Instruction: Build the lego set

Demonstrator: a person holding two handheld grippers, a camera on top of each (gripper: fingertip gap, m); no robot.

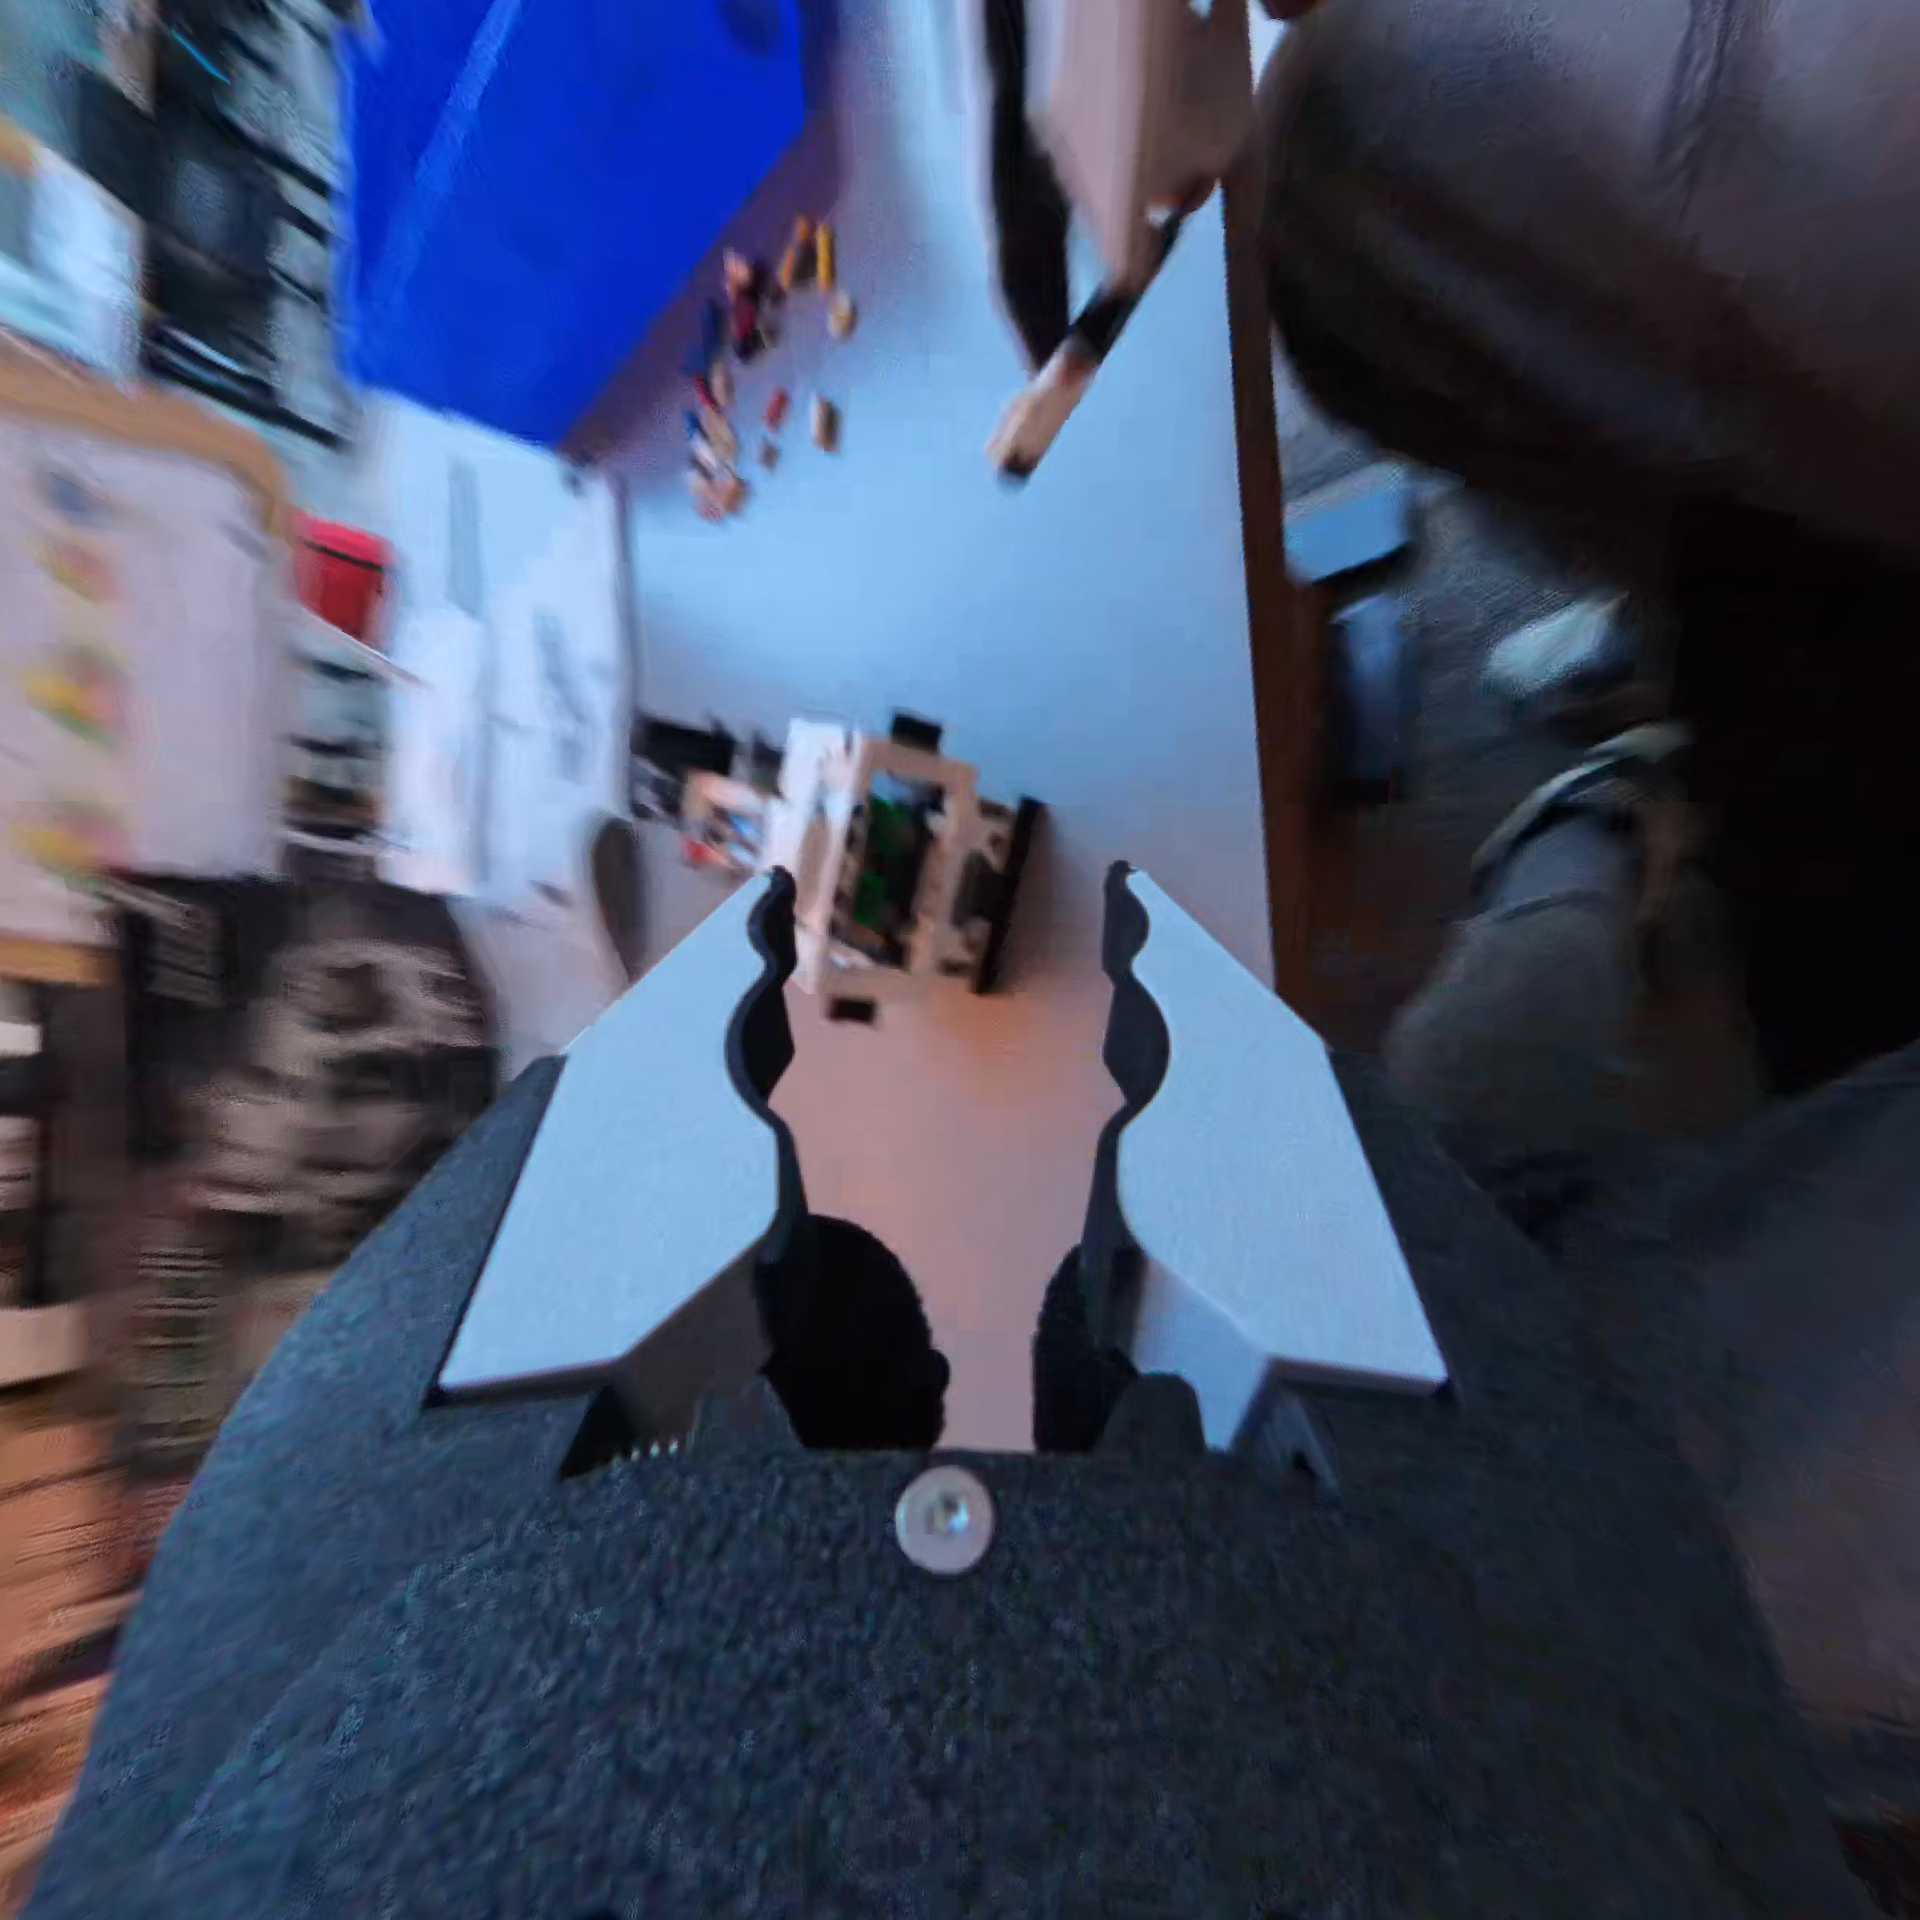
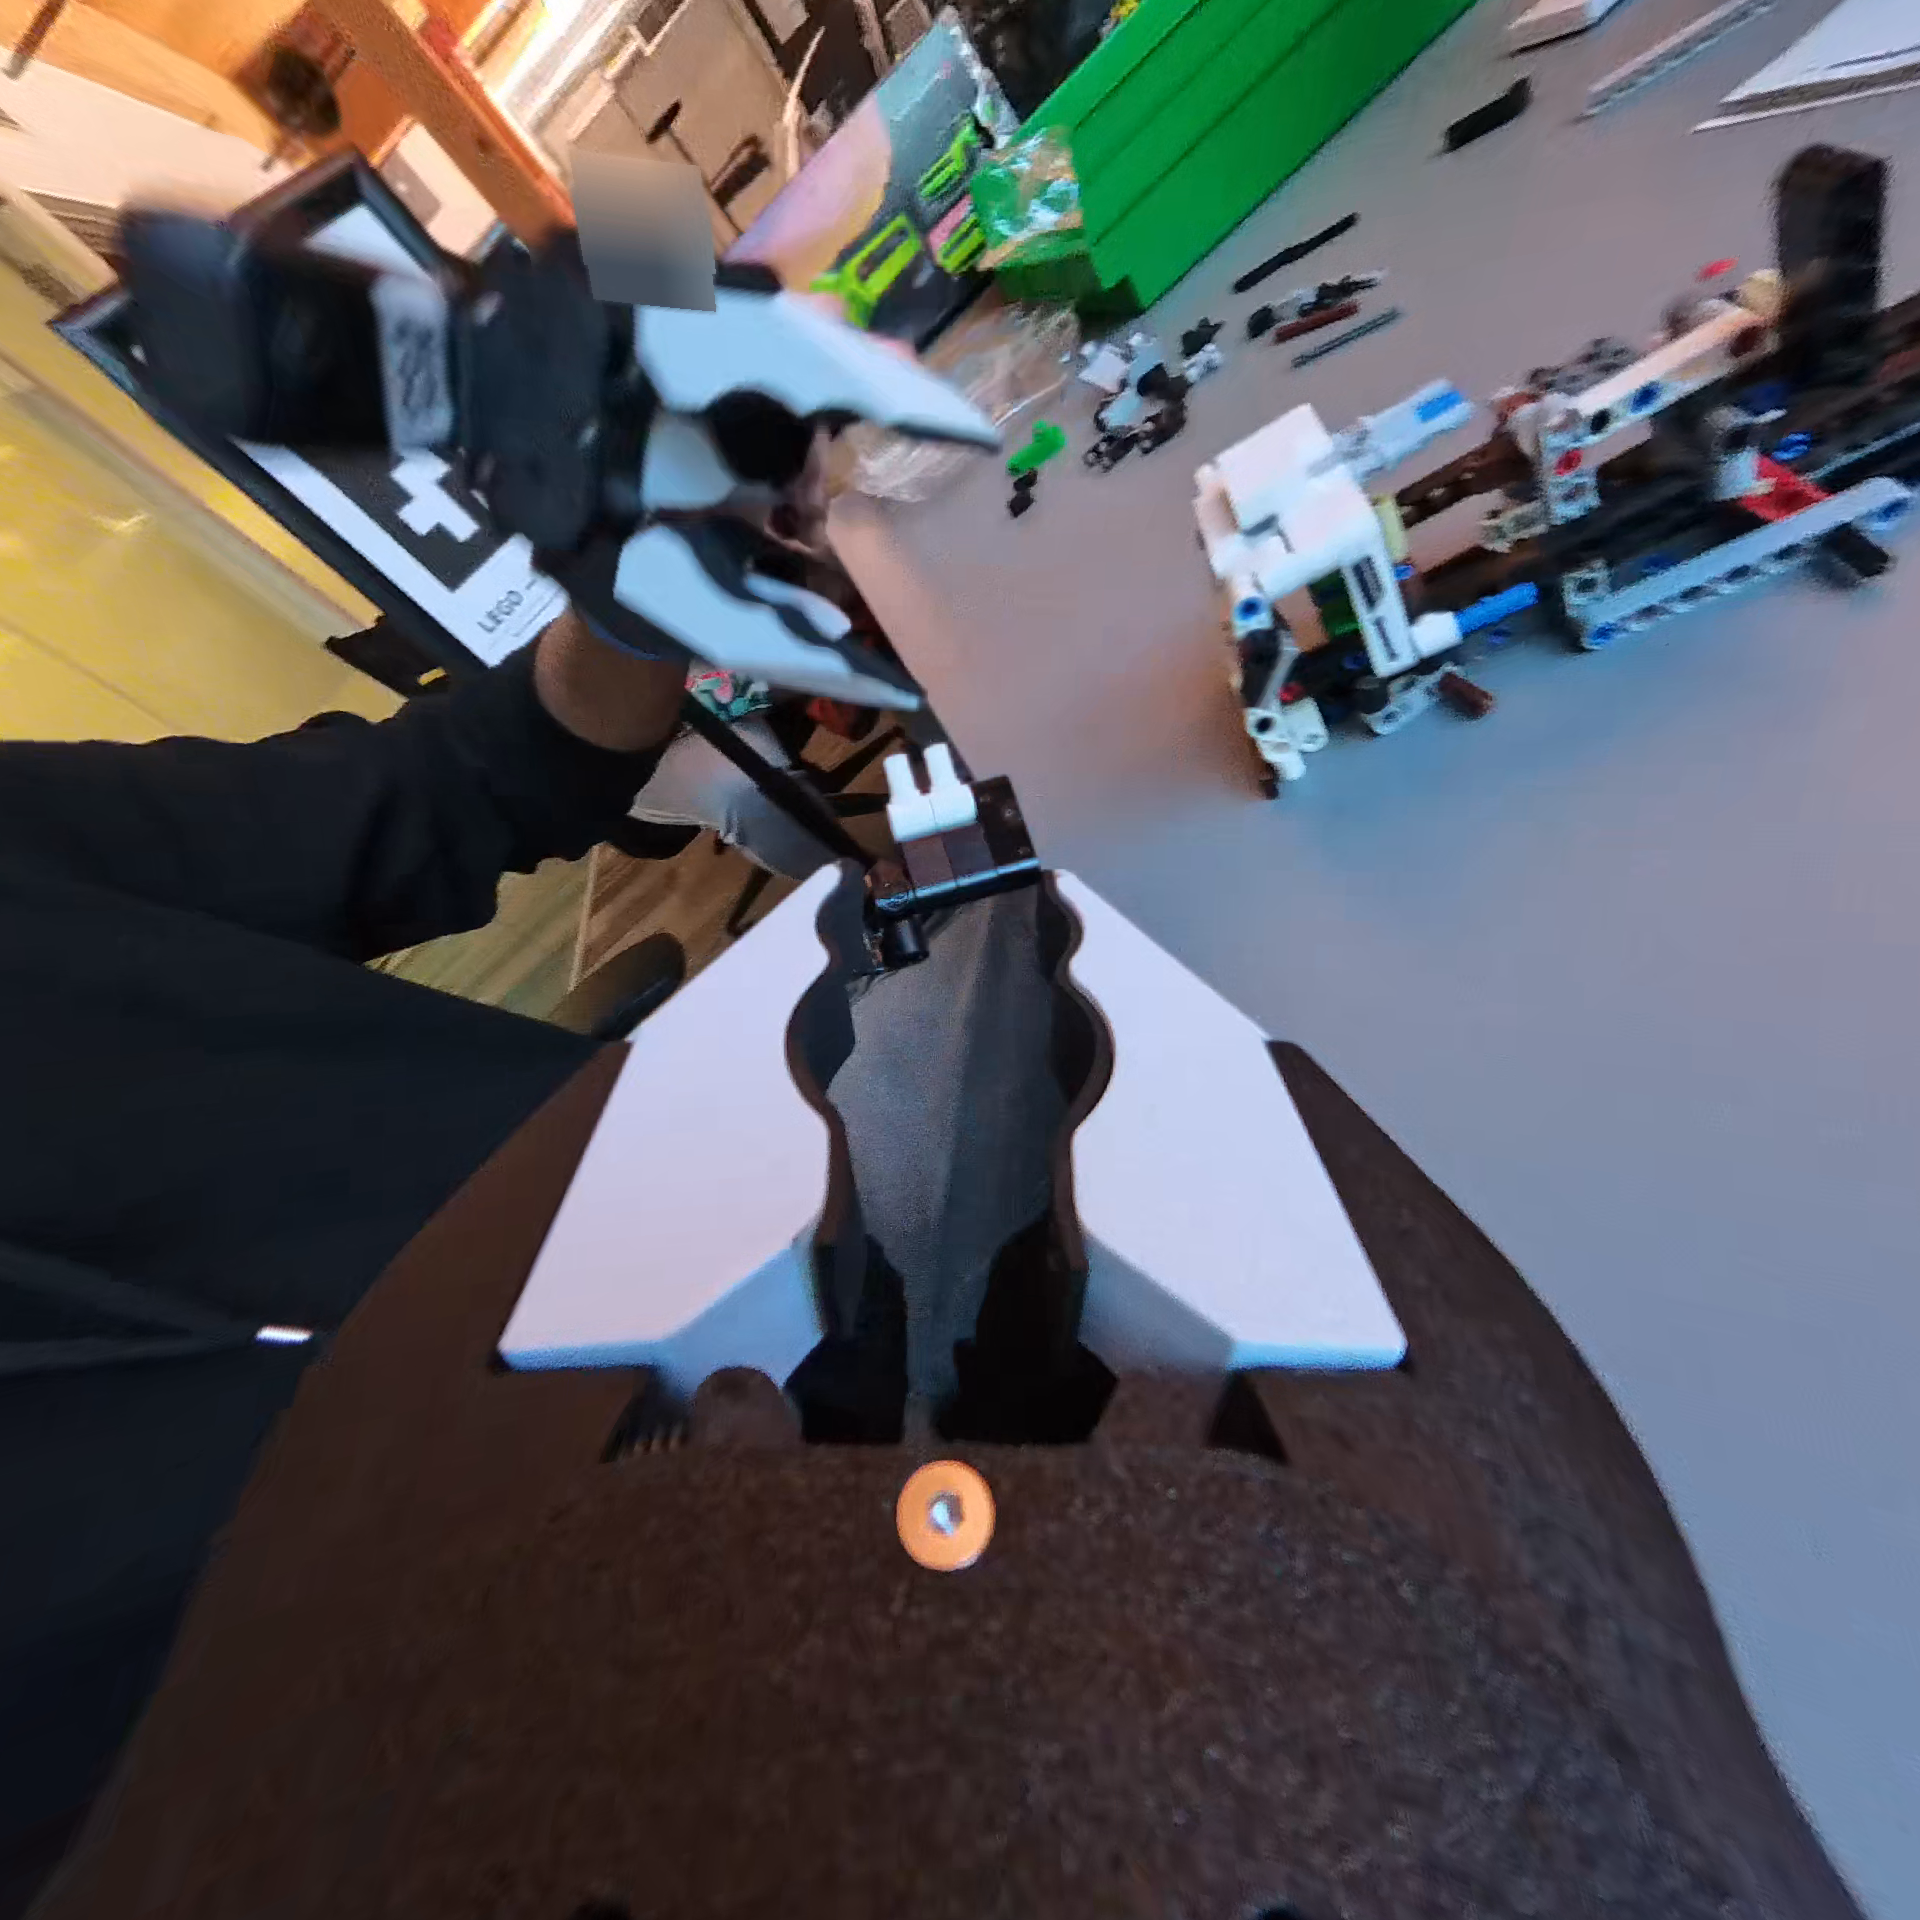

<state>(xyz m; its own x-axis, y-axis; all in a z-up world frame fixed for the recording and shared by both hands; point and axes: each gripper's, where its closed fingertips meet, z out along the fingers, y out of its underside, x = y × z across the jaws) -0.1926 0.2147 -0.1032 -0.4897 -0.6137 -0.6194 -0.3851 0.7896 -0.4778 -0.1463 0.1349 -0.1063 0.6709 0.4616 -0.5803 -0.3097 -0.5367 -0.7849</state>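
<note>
My right gripper (image 2: 951, 883) is shut on a small Lego sub-assembly (image 2: 951, 821) of white, brown and black pieces, held at the fingertips above the grey table (image 2: 1351, 1039). The partly built Lego model (image 2: 1320, 561), white, grey and black, lies on the table ahead to the right. My left gripper (image 1: 948, 894) is open and empty, raised above the table. It also shows at upper left of the right wrist view (image 2: 951, 566), held by a gloved hand. The left wrist view is blurred and shows the model (image 1: 914, 862) just beyond the fingertips.
Loose Lego pieces (image 2: 1143, 384) lie scattered behind the model, next to a green bin (image 2: 1195, 156) and a Lego box (image 2: 894, 208). In the left wrist view a blue bin (image 1: 561, 208), more loose pieces (image 1: 748, 384) and a brown leather chair (image 1: 1558, 260) show.
</note>
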